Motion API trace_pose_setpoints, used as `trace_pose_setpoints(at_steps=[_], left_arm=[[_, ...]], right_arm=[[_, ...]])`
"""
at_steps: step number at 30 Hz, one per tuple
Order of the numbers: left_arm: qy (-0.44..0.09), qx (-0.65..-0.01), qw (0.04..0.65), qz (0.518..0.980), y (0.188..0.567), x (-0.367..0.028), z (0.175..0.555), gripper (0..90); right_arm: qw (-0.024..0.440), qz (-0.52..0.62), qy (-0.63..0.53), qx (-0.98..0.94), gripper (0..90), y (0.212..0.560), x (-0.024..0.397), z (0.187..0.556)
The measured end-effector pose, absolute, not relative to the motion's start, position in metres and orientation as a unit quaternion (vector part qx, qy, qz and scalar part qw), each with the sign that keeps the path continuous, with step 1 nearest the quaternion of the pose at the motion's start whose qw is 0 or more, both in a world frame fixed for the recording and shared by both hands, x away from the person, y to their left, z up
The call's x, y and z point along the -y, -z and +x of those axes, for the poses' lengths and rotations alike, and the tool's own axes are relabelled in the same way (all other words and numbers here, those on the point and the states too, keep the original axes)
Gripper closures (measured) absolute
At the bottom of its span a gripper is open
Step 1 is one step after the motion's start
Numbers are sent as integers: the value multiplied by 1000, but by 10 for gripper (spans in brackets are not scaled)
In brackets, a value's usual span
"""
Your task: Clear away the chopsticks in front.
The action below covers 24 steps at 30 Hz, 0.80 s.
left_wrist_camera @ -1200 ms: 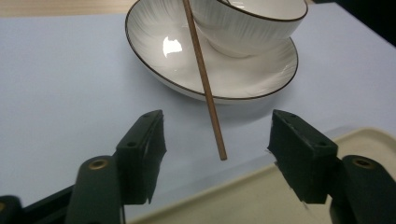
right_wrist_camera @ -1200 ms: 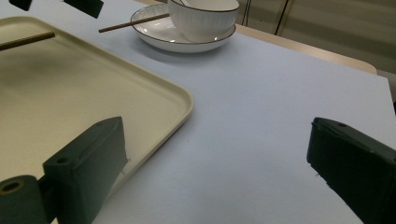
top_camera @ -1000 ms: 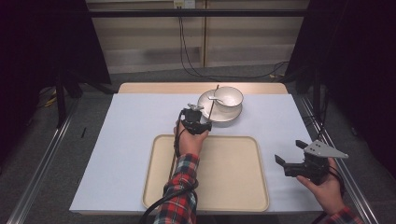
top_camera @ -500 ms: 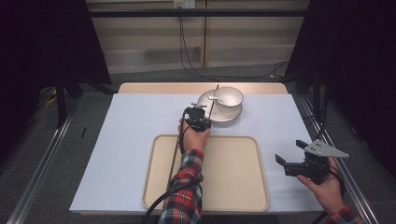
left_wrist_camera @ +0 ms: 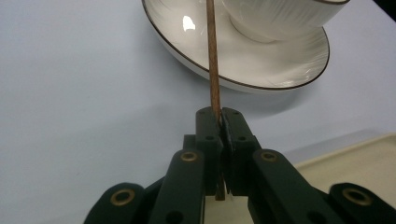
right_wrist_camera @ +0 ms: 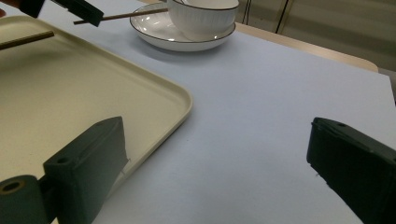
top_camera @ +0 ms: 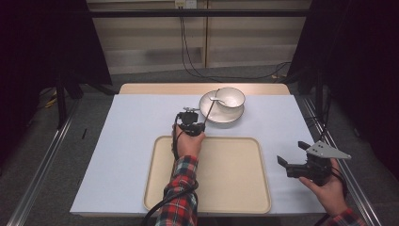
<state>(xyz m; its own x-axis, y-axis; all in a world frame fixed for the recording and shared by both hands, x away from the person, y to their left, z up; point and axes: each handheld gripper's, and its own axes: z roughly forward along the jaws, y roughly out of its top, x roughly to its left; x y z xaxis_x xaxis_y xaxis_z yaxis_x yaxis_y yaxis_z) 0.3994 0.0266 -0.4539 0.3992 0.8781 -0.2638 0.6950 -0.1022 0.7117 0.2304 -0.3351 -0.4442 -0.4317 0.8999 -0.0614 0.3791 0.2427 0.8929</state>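
Note:
A spoon with a thin wooden handle (top_camera: 210, 111) leans out of a white bowl (top_camera: 230, 97) that stands on a white plate (top_camera: 221, 115) at the back of the table. My left gripper (top_camera: 201, 125) has just been closing, and its jaws are now shut on the handle's lower end (left_wrist_camera: 213, 70), just in front of the plate's rim (left_wrist_camera: 261, 60). The handle (right_wrist_camera: 135, 15) also shows in the right gripper view. My right gripper (top_camera: 292, 153) is held at the right of the table, open, with nothing between its fingers (right_wrist_camera: 93, 158).
A cream tray (top_camera: 226, 188) lies in front of the plate, under the left forearm; its corner (right_wrist_camera: 177, 100) is close to my right gripper's left jaw. A pale blue sheet (top_camera: 127, 150) covers the table. Dark floor and metal rails lie to both sides.
The left jaws have closed on the spoon handle, and the left hand has drawn slightly back toward the tray. The right hand has kept still.

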Motion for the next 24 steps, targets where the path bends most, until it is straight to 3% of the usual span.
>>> trace_pose_setpoints(at_steps=[24], left_arm=[[-146, -570, 416, 694, 437, -97, 298, 863]], right_arm=[[304, 435, -431, -730, 44, 444, 333, 230]])
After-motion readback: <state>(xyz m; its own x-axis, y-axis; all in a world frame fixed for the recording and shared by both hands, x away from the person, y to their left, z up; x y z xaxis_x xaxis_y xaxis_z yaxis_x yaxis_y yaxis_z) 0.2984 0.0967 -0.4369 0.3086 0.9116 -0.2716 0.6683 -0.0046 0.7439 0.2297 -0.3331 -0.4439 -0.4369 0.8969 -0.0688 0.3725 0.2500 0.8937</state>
